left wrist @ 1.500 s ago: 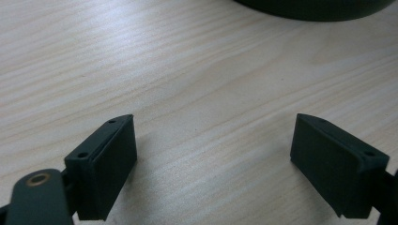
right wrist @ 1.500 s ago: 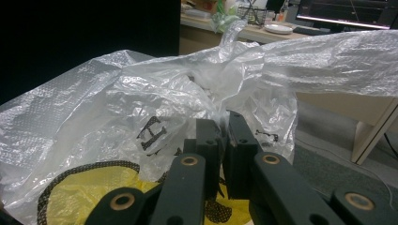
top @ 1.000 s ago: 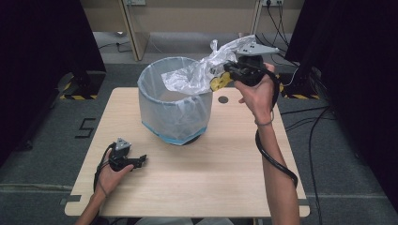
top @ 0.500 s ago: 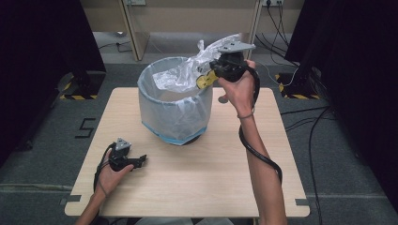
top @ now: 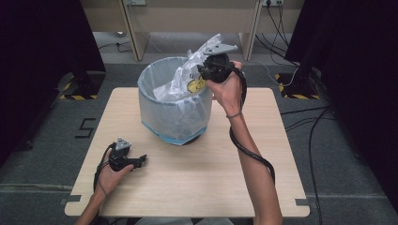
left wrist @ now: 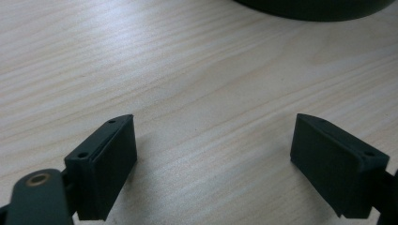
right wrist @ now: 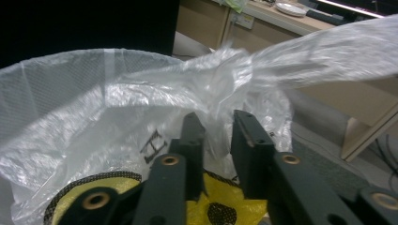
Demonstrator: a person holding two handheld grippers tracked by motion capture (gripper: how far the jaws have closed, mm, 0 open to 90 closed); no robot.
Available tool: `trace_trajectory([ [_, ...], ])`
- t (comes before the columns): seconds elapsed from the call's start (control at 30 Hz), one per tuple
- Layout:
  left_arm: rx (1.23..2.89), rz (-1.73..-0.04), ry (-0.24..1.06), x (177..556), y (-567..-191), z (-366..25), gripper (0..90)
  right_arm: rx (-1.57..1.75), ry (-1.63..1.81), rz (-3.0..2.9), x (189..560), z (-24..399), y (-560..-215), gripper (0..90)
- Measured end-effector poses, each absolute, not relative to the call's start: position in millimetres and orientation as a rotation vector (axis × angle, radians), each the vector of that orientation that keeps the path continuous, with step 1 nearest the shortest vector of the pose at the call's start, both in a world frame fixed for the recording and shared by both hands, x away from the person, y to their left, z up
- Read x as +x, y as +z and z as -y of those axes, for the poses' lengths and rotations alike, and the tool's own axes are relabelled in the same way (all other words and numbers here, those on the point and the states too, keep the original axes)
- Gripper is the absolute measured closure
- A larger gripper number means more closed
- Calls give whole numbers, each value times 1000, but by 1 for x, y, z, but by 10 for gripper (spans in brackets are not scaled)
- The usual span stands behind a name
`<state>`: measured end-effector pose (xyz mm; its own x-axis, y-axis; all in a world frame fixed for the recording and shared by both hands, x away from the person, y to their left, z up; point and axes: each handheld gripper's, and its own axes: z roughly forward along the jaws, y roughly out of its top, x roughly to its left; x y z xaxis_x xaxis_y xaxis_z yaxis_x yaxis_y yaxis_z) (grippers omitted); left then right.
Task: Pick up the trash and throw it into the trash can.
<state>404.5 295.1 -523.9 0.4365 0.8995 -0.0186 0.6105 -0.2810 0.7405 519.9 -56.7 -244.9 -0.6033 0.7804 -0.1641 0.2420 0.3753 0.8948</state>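
right gripper (top: pixel 202 74) has just been opening, crinkly clear plastic bag (right wrist: pixel 225 89) between its jaws above the plastic-lined round bin (top: pixel 174 110); drop step, next pull clear; left gripper (top: pixel 136 161) gapes empty

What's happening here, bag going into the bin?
A person works two handheld grippers at a wooden table. The right gripper is over the rim of the lined bin, with a clear plastic bag with a yellow print between its jaws; the jaws have just been opening and a narrow gap shows, so the bag looks about to be released over the bin. The left gripper rests on the table, jaws wide open and empty.
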Motion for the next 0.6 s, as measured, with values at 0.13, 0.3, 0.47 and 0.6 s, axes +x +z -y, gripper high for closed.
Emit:
trace_trajectory([
  [0.13, 2004, -1267, 539, 404, -524, -295, 141, 885, 1242, -2051, 518, 59, -245, 639],
  [0.3, 2003, -1267, 539, 404, -524, -295, 141, 896, 1260, -2027, 510, 70, -241, 586],
  [0.47, 2003, -1267, 539, 404, -524, -295, 141, 903, 1263, -2021, 504, 84, -241, 585],
  [0.6, 2004, -1267, 539, 404, -524, -295, 141, 917, 1251, -2018, 500, 96, -245, 562],
])
